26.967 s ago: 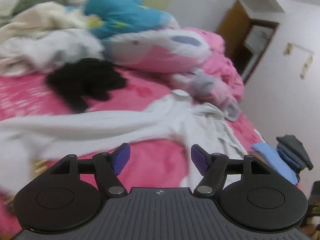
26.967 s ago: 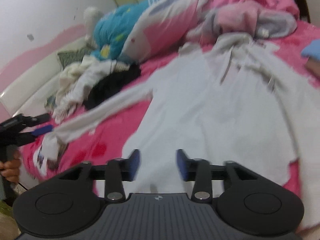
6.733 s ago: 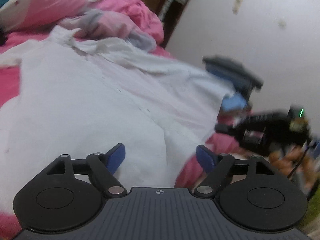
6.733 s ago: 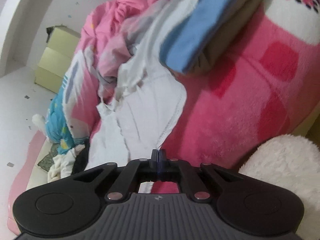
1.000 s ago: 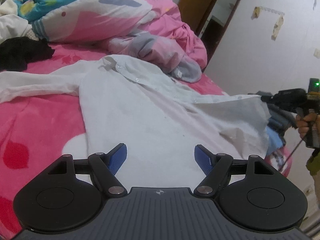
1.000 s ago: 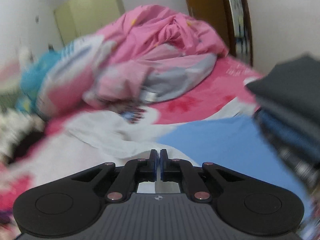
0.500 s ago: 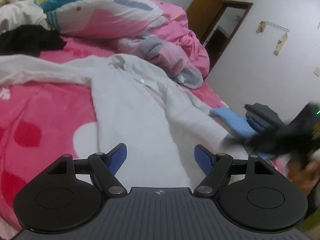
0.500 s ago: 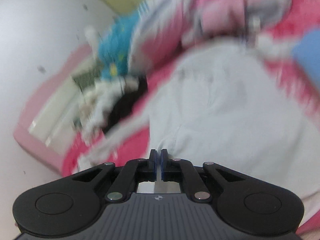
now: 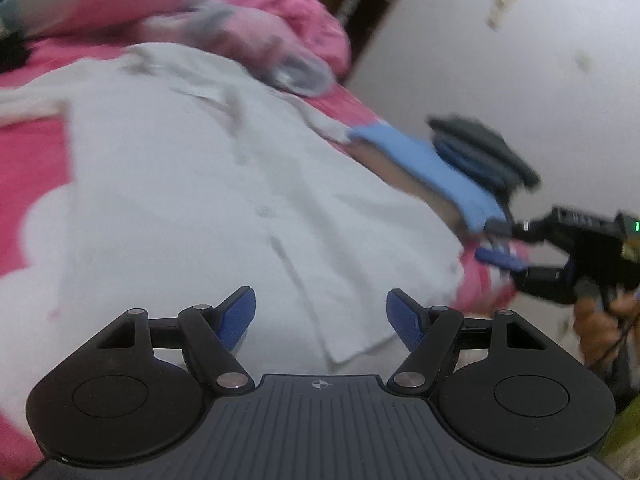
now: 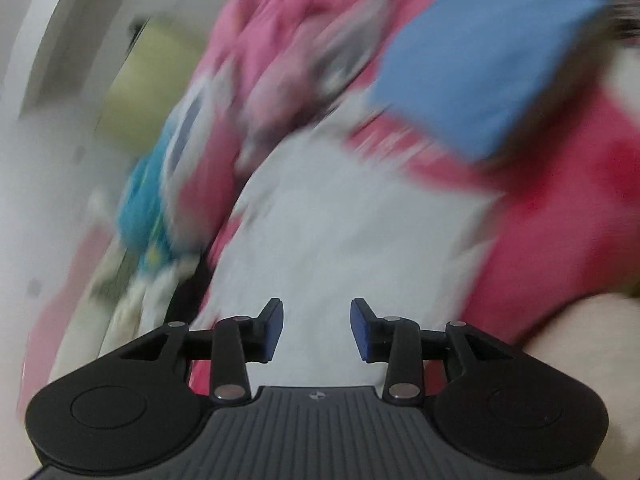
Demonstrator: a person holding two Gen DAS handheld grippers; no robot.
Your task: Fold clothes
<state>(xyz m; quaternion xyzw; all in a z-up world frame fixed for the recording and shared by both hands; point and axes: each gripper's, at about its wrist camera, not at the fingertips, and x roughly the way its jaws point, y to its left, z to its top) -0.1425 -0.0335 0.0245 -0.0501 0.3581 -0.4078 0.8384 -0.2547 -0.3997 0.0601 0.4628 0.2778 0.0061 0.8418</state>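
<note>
Half a second ago the right tool was pinched shut on the shirt's edge; now, in the left wrist view, the right tool point(image 9: 500, 242) stands off the bed's edge with its blue fingers parted and nothing between them, so the cloth it carried has been let go; the white shirt point(image 9: 192, 200) lies spread on the pink bed point(image 9: 28, 152), its right side drawn in over the body, button placket running down the middle; I judge that one side fold has just been laid, though blur hides the sleeve. One left tool point(image 9: 320, 314) hovers over the hem, fingers wide apart, gripping nothing. Beyond the shirt sits one folded blue garment point(image 9: 432, 168) and one dark folded stack point(image 9: 480, 148) just behind it; one crumpled pink quilt point(image 9: 280, 12) lies further up.

From the right wrist view, heavily smeared by motion, the right tool point(image 10: 317, 330) shows its fingers apart and empty; one white shirt point(image 10: 340, 232) fills the middle, one blue garment point(image 10: 492, 60) lies up right, and the pink quilt point(image 10: 280, 52) beyond.
</note>
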